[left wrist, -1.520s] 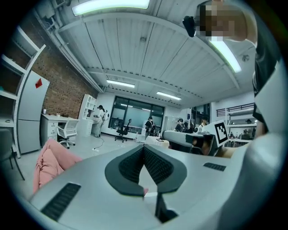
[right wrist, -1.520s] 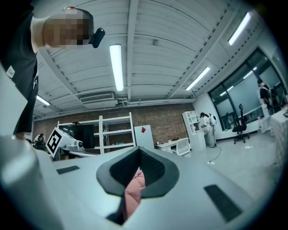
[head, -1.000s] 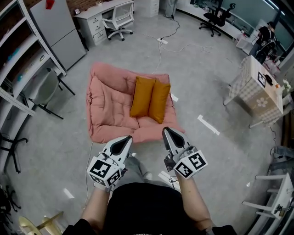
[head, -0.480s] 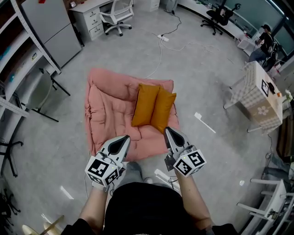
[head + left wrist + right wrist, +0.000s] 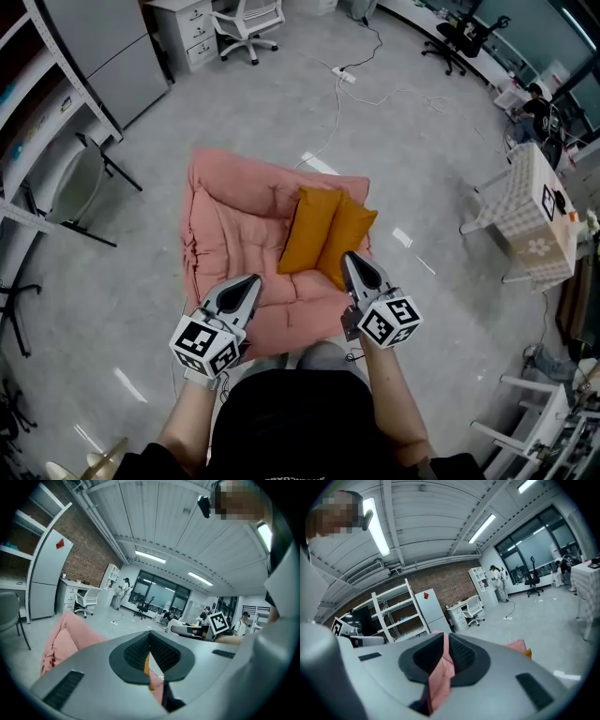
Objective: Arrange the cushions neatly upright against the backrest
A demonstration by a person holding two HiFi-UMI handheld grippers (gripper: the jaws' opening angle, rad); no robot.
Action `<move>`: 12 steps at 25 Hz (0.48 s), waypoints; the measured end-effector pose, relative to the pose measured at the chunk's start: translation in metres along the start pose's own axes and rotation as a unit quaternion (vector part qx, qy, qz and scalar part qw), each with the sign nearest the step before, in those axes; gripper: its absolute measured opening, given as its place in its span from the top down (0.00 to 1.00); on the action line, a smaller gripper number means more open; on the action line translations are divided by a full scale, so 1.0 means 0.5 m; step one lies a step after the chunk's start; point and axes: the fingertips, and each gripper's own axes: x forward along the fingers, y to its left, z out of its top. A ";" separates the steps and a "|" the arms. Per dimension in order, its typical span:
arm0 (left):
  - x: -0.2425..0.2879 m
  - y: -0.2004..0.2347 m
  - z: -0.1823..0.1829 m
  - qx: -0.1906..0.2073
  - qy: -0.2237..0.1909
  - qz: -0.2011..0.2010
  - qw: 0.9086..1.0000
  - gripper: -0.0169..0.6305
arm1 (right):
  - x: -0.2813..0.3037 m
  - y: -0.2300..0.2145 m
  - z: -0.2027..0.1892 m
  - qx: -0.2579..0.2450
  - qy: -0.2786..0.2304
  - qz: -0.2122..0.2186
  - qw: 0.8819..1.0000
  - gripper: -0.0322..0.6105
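Note:
Two orange cushions (image 5: 326, 234) stand side by side, leaning together, on the right half of a pink padded floor sofa (image 5: 234, 234). My left gripper (image 5: 251, 279) hovers over the sofa's near edge, shut with nothing in it; its closed jaws (image 5: 150, 641) show only a sliver of orange and pink beyond. My right gripper (image 5: 352, 256) sits just in front of the right cushion's near end. Its jaws (image 5: 445, 641) are opening by a crack from shut and hold nothing, with pink fabric showing through the slit. Neither gripper touches a cushion.
The sofa lies on a grey concrete floor. A metal shelf rack (image 5: 37, 122) and a grey chair (image 5: 80, 183) stand to the left. A checkered table (image 5: 534, 220) is at the right. A cable (image 5: 337, 94) runs across the floor behind, past a white office chair (image 5: 248, 14).
The view has moved closer to the sofa. Both grippers now reach over its near edge, the right one close to the cushions. The cushions have not moved on the sofa.

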 end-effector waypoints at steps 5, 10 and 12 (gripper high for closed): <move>0.019 0.022 -0.010 -0.013 0.006 0.030 0.999 0.95 | 0.059 -0.050 -0.010 0.019 0.034 0.011 0.999 0.84; 0.034 0.024 -0.026 -0.013 0.010 0.083 0.996 0.95 | 0.124 -0.141 -0.062 0.029 0.092 0.022 0.995 0.71; 0.031 0.028 -0.033 -0.016 0.013 0.113 0.993 0.95 | 0.156 -0.182 -0.087 0.038 0.115 0.024 0.992 0.68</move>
